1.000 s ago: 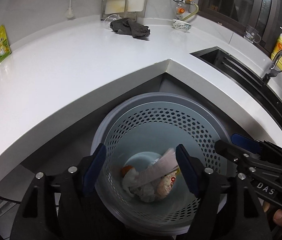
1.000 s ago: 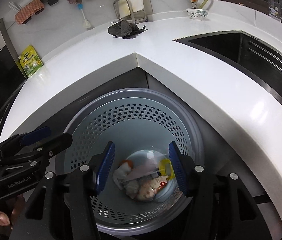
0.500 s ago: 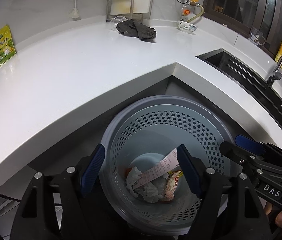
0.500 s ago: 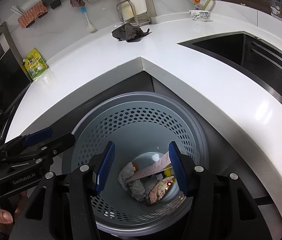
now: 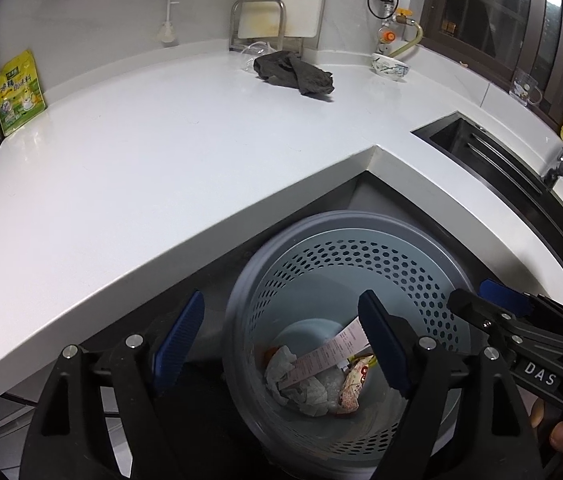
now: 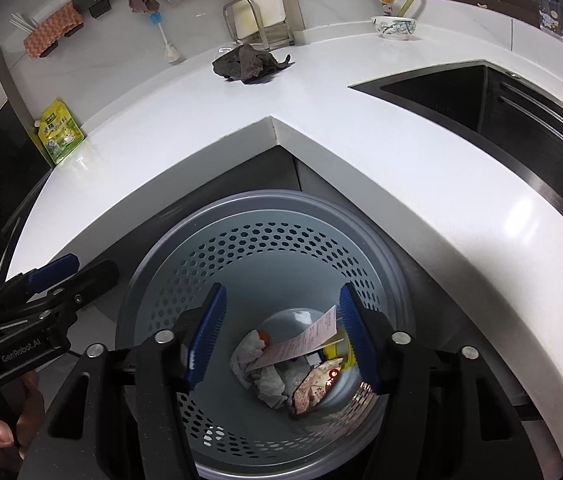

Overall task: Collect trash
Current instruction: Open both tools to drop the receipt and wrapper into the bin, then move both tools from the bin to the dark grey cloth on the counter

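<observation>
— What changed?
— The receipt (image 5: 331,354) has dropped into the bin (image 6: 209,248), atop tissue at 6 o'clock. My left hand-held gripper (image 5: 281,344) and right hand-held gripper (image 6: 281,336) gape wide, empty.
— Next?
— I'd check the surface (image 5: 141,168).

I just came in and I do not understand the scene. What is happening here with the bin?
A person holds a hand-held gripper in each hand above a perforated bin that stands below the counter corner. The left hand-held gripper and the right hand-held gripper are both open and empty. In the bin lie a receipt, crumpled tissue and a wrapper. A dark rag lies on the counter.
</observation>
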Motion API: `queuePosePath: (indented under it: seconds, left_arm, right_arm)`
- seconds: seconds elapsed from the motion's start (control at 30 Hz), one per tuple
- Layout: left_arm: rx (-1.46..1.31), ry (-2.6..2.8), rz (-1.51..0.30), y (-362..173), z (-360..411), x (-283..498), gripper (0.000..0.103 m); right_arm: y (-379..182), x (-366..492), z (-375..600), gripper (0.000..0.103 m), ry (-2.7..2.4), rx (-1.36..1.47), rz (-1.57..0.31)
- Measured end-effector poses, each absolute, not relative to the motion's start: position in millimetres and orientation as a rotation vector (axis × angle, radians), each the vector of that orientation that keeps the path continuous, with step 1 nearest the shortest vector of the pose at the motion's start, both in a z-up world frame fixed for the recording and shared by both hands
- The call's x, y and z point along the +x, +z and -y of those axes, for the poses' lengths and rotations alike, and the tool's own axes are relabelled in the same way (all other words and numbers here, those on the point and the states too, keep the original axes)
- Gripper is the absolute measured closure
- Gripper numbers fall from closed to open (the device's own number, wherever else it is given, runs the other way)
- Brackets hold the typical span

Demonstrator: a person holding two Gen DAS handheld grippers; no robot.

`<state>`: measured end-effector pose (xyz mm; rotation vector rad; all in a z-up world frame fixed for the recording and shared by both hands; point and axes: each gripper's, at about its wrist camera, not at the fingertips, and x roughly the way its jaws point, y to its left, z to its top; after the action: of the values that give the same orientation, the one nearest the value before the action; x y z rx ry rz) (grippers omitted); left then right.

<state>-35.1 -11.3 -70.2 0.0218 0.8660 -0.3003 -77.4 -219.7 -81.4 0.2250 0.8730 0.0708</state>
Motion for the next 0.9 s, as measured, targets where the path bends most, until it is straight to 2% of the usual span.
queuePosePath:
  seconds: [0.47,0.9]
  left_arm:
    - [0.037,-0.234,-0.828,-44.7,9.1,-26.3,0.011]
    - [-0.018,-0.189,-0.797,-13.7,4.8,8.8,0.01]
  right_arm:
    - [-64.3,-71.4,220.9,0.039,0.099,0.183,-0.796]
    - [-24.7,-43.6,236.2,0.033,0.143,0.219,-0.713]
